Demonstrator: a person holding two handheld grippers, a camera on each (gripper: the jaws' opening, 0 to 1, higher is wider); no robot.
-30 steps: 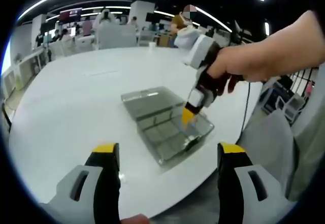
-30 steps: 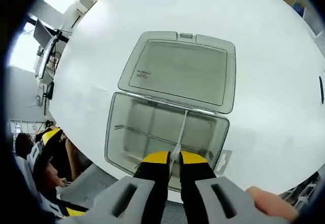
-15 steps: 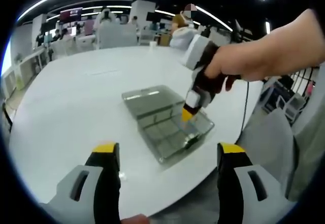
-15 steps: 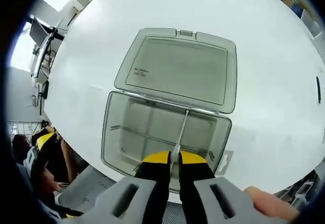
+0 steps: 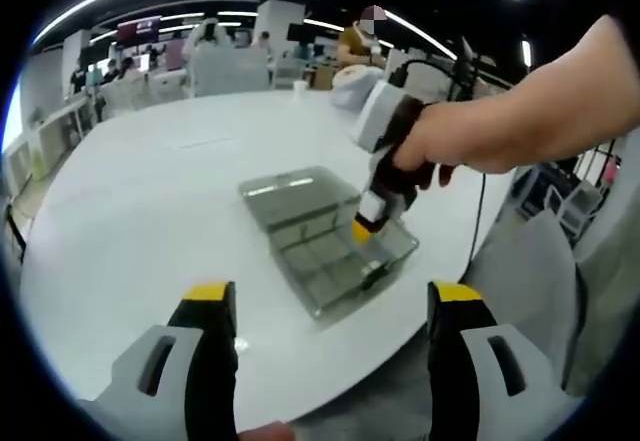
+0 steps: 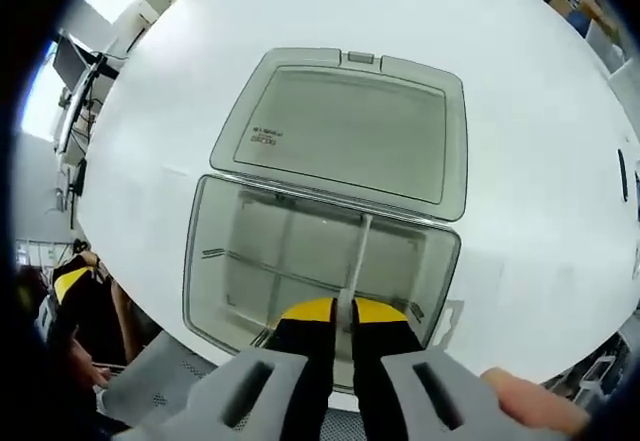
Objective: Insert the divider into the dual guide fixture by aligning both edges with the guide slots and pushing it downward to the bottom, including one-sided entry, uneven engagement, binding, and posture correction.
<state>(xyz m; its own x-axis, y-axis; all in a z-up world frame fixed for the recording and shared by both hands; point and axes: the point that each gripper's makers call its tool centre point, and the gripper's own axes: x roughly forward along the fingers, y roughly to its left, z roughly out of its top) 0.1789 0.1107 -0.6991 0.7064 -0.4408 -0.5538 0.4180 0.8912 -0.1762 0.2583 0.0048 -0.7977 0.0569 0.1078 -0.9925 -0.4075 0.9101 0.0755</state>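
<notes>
Inside the open clear box (image 6: 320,261), the divider (image 6: 357,256) stands as a thin pale strip running from the near wall across to the far wall by the hinge, crossing a longer partition (image 6: 270,268) already seated across the box. Its near end is clamped between the closed yellow-tipped jaws of the right gripper (image 6: 333,312); in the left gripper view that same right gripper (image 5: 363,229) comes down onto the box (image 5: 330,251) from above, gripped by a hand (image 5: 470,141). The box lid (image 6: 345,131) lies folded flat on the white table (image 6: 540,161) just beyond.

The left gripper (image 5: 325,296) hovers well back from the box, its jaws apart and holding nothing.

How deep the divider sits I cannot tell; the far end looks to be at the wall, but the slots themselves are too faint to read. The risk, as I judge it, is pushing from one end only: the near edge could go down ahead of the far one, tilt the strip and make it bind. With nothing steadying the box, a hard push could also make it slide or tip near the table edge.
</notes>
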